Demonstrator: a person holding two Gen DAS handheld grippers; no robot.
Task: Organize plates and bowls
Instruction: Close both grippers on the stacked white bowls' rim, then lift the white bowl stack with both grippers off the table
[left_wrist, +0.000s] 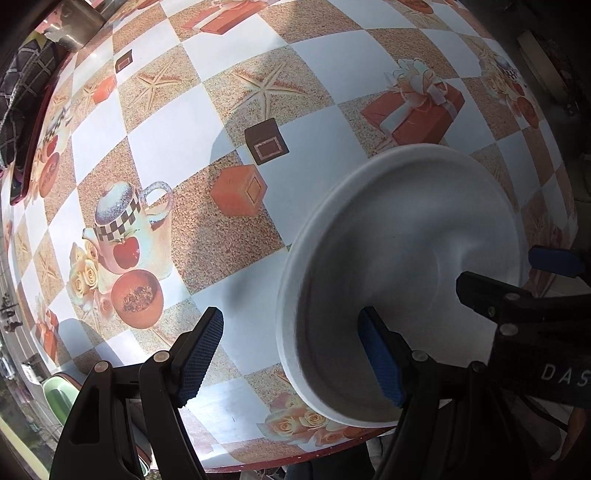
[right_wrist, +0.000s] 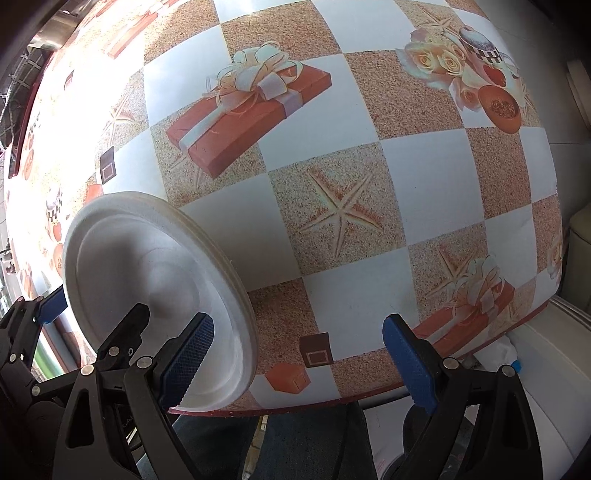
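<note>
White plate stack (left_wrist: 406, 258) on counter (left_wrist: 184, 147) edge; left gripper (left_wrist: 291, 354) jaws apart straddling its rim, right gripper (right_wrist: 299, 358) apart, plates at its left finger.

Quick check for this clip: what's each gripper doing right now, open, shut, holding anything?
Left gripper: open, jaws straddling the white plate's near rim, not gripping.
Right gripper: open, holding nothing, one jaw over the plate.
</note>
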